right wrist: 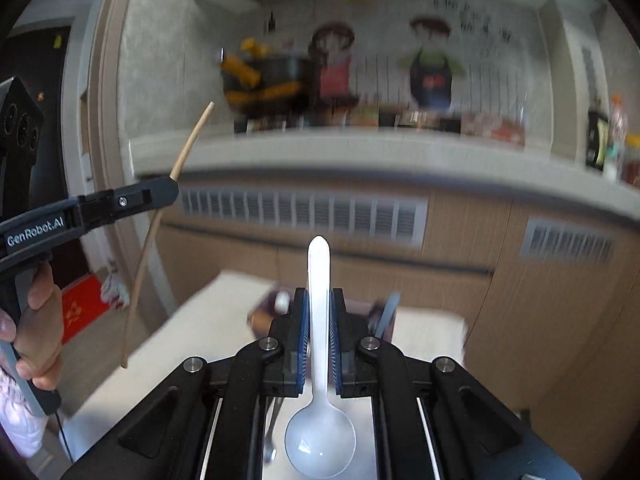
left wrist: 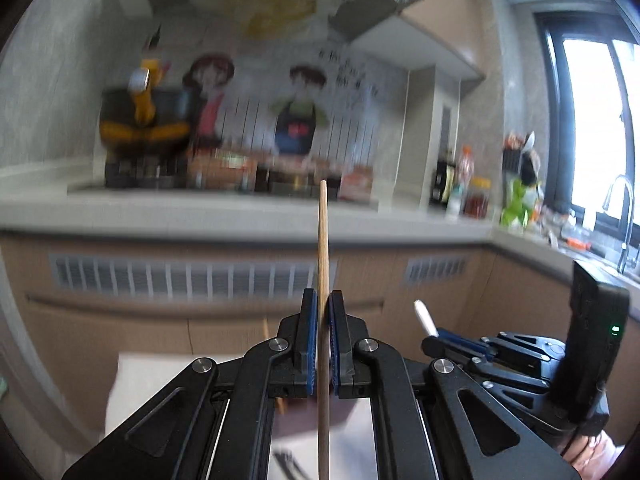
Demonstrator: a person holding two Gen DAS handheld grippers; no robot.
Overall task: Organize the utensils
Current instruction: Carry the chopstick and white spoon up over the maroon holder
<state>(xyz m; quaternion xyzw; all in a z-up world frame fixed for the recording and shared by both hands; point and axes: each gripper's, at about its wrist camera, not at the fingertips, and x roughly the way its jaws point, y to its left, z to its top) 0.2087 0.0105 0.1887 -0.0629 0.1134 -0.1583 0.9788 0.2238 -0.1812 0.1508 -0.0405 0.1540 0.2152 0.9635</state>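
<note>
My left gripper point(left wrist: 324, 300) is shut on a wooden chopstick point(left wrist: 323, 248) that stands upright between its blue pads, held in the air. It also shows in the right wrist view point(right wrist: 174, 190) with the chopstick point(right wrist: 188, 148) slanting through it. My right gripper point(right wrist: 319, 300) is shut on a white plastic spoon point(right wrist: 319, 280), handle forward, bowl point(right wrist: 320, 444) toward the camera. In the left wrist view the right gripper point(left wrist: 438, 336) sits at the lower right with the spoon handle point(left wrist: 424, 316) sticking up.
A white table point(right wrist: 224, 312) lies below with a blurred holder point(right wrist: 268, 312) and some utensils on it. Beyond is a kitchen counter point(left wrist: 240, 212) with a pot point(left wrist: 144, 120), bottles point(left wrist: 464, 188), a sink tap point(left wrist: 624, 216) and a window.
</note>
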